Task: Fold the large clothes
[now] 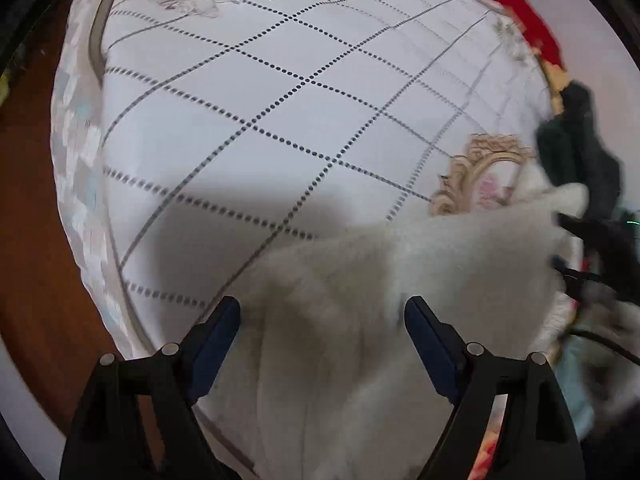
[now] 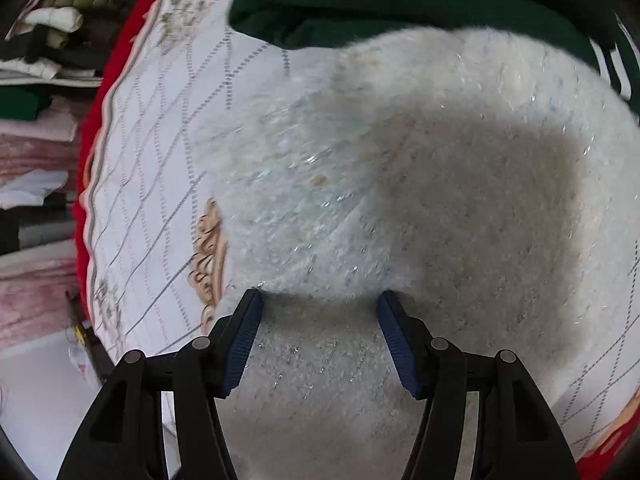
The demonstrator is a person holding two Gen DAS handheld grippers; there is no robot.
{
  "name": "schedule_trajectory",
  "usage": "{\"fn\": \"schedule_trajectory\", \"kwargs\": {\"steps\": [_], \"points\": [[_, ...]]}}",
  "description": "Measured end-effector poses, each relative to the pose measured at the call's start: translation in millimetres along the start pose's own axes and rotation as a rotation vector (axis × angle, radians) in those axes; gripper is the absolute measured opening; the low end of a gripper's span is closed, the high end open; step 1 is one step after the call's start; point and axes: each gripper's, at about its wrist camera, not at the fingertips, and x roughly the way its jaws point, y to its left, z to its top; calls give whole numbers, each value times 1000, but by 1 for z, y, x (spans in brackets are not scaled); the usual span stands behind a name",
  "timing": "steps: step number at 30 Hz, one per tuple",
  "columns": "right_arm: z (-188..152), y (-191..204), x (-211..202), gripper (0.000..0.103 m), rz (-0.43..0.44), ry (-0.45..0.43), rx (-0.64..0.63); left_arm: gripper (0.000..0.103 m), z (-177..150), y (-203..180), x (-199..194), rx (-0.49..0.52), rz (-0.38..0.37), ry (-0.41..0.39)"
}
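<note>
A fluffy white sweater [image 2: 400,184] lies spread on the checked sheet [image 1: 280,92], with a dark green garment [image 2: 360,4] at its far edge; the right gripper [image 2: 320,300] hovers over the sweater, jaws wide and holding nothing. The left gripper [image 1: 322,308] hangs over the sweater's edge nearest the bare sheet, jaws wide too.

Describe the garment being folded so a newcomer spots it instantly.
On the white quilt with dotted grid lines lies a fuzzy white sweater, directly ahead of both open tools. Unlike the smooth dark green garment beyond it, it is pale, fluffy and flecked with glitter.
</note>
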Motion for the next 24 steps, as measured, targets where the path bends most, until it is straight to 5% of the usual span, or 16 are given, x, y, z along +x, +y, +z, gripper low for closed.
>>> {"fn": "schedule_trajectory", "kwargs": {"steps": [2, 5, 10, 15, 18, 21, 23, 24], "points": [[-5, -10, -17, 63, 72, -12, 2, 33, -1, -5, -3, 25, 53, -51], [-21, -42, -53, 64, 137, -67, 42, 19, -11, -6, -8, 31, 74, -92], [-36, -124, -104, 82, 102, -198, 148, 16, -30, -1, -21, 80, 119, -127], [-12, -181, -74, 84, 68, -127, 108, 11, -33, 15, -15, 94, 159, -115], [10, -192, -33, 85, 165, -64, 59, 14, -33, 5, -17, 107, 185, -121], [27, -199, -14, 102, 310, -49, 96, 14, -33, -4, -17, 111, 198, -132], [34, -193, -12, 99, 379, -55, 90, 14, -33, -5, -19, 112, 208, -147], [35, -187, -11, 85, 397, -54, 72, 18, -32, -8, -19, 112, 213, -156]]}}
